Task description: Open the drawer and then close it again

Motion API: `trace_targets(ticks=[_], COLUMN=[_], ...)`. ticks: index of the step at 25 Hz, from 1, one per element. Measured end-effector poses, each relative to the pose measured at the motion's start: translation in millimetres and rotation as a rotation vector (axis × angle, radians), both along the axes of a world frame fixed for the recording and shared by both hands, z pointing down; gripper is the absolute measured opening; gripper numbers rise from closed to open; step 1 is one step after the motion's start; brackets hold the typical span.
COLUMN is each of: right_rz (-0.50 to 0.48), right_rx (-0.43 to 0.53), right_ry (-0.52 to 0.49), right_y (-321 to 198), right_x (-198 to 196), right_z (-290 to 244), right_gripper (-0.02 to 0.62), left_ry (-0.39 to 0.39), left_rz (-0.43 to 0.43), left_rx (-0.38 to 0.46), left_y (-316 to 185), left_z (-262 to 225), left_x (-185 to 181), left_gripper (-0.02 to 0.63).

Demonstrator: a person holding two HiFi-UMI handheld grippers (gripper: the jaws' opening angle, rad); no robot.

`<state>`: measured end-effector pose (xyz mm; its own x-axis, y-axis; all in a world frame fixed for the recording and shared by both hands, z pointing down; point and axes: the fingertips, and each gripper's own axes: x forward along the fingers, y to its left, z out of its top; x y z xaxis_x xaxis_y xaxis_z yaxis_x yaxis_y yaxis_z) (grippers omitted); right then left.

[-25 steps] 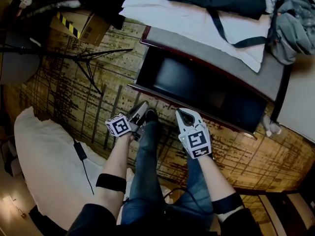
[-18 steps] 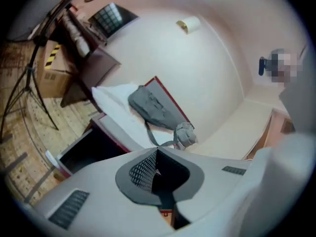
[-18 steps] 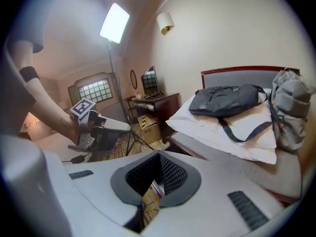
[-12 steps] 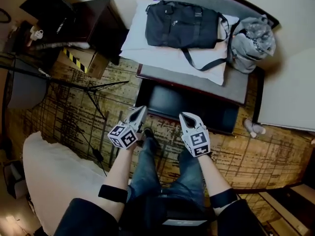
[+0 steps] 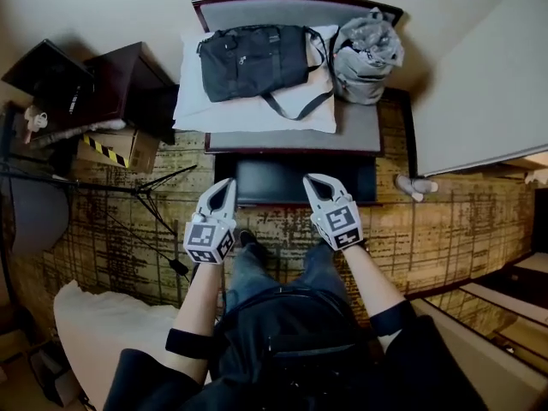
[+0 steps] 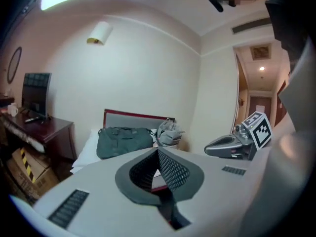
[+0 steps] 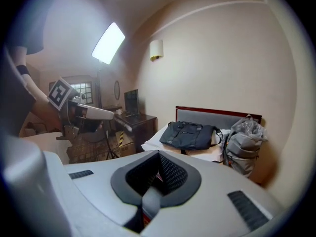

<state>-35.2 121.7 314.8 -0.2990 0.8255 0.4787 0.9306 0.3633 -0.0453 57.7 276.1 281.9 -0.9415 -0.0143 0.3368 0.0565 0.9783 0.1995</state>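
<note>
Head view: the person stands at the foot of the bed [image 5: 360, 135], with the drawer [image 5: 295, 181] low in the bed's base, just beyond the feet; it shows as a dark box projecting from under the foot edge, so I judge it open, with the closing half of the task left to do; its long axis runs left to right across the picture, along the foot of the bed, and its front faces the person, so it would slide in away from them; the left gripper [image 5: 224, 184] and right gripper [image 5: 313, 181] are held side by side above it, tips forward, touching nothing, probably because the person is upright and the drawer is down at the floor; a black bag [image 5: 253, 58] and a grey backpack [image 5: 366, 54] lie on the bed, well clear of the drawer's travel.

Left gripper view: the jaws are pressed together with nothing between them; they point slightly down across the room toward the bed; the drawer cannot be made out here.

Right gripper view: these jaws are likewise closed and empty, aimed at the bag; closed tips would suit pushing the drawer's front home, rather than gripping it.
</note>
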Motion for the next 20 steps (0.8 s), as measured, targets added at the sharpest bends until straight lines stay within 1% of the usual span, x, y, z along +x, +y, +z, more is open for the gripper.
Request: trace_targets(ticks=[3,6,9,12,15,20], right_rz=[0.058,0.119,0.188,0.237,0.264,0.266], right_rx=[-0.008,-0.032,-0.062,-0.061,-0.06,-0.05], right_ry=[-0.017,-0.019,-0.001,0.006,0.005,0.005], right_y=[-20.5,-40.3,-63.5,-86.0,-100.4,-109.2], right_x=[-11.3,-16.5,-21.9,-26.9,-29.1,-30.1], right_z=[-14.3,-25.2,-28.6,-26.4,-25.8,-23.4], right_gripper=[0.006,0.005,0.005,0.005,0.006,0.006], left_ry=[-0.006,-0.003,-0.003,0.002,0.005,0.005], left_rz=[0.038,0.067,0.074,0.074,0.087,0.113], left_rx=[-0.039,-0.062,-0.05,-0.03,-0.037,-0.06], left_y=[-8.1,-16.6,-23.8,-31.0,-36.2,-45.1], left_z=[-17.0,-23.5,-24.8,-23.3,-21.9,-24.9], left_x=[-7.7,-8.4,-8.4,-9.4,-12.8,-21.2], left_gripper=[0.001,0.001,0.001,0.001,0.001,0.001])
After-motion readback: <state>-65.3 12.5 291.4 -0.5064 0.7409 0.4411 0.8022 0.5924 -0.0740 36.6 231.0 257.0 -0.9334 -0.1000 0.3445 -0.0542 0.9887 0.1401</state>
